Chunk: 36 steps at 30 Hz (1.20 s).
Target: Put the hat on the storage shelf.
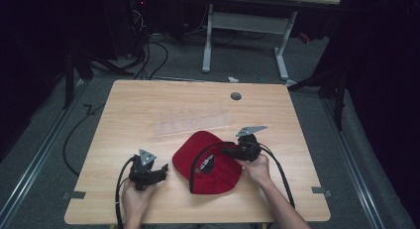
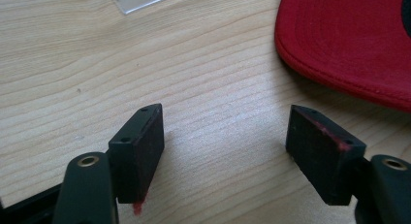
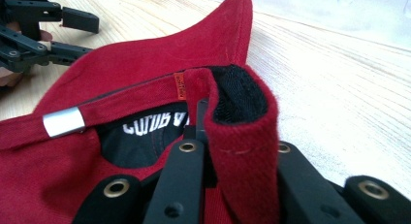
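The right gripper [image 3: 232, 151] is clamped on a fold of the red cap [image 1: 210, 162] at its rear edge, near the strap [image 3: 111, 115] and its metal clasp [image 3: 64, 121]; pinching the doubled fabric there probably gives a firm hold for lifting or turning the cap. The cap lies on the desk [image 1: 148, 105] toward the near edge, between the two grippers. The left gripper [image 2: 225, 151] hovers just beside the cap's brim [image 2: 349, 44], jaws apart and holding nothing, likely waiting to take the other side. A clear plastic sheet [image 1: 193, 124] lies flat beyond the cap. The desk is pale wood with a grey cable port [image 1: 236, 96] near its far edge. Around it the room is dark, with grey carpet, loose cables and another desk frame behind.
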### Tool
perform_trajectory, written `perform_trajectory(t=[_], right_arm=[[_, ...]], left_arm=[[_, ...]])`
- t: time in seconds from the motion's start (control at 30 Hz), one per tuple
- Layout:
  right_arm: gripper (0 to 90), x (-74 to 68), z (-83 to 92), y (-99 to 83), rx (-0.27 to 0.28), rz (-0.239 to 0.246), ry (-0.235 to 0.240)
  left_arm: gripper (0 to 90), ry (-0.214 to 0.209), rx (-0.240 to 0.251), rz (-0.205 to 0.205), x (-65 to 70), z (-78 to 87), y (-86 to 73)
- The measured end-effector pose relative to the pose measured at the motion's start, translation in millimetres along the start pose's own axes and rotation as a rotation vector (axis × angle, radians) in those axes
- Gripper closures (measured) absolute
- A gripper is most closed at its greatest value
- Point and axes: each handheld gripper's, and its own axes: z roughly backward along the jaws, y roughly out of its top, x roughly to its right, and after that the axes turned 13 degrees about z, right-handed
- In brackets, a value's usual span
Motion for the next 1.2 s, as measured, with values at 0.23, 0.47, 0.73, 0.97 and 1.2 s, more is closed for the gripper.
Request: perform_trajectory(t=[0.23,0.47,0.73,0.97,1.2], right_arm=[[84.0,-4.1,12.4,3.8,0.016,0.000,-0.024],[84.1,-2.7,35.1,6.1,0.061,-0.035,-0.046],[84.2,-4.5,57.5,7.9,0.076,-0.058,-0.084],[84.2,-8.2,78.1,11.8,0.104,-0.064,-0.109],[84.3,-5.6,86.0,13.2,0.120,-0.078,-0.112]], left_arm=[[31.5,-0.007,-0.002,0.002,0.5,0.5,-0.3],[29.9,-0.008,-0.004,-0.002,0.9,0.4,-0.9],[25.8,-0.015,-0.017,-0.009,2.3,0.6,-2.3],[22.4,-0.013,-0.026,-0.012,4.6,-0.8,-3.8],[27.0,-0.034,-0.036,-0.036,21.7,1.5,-11.5]])
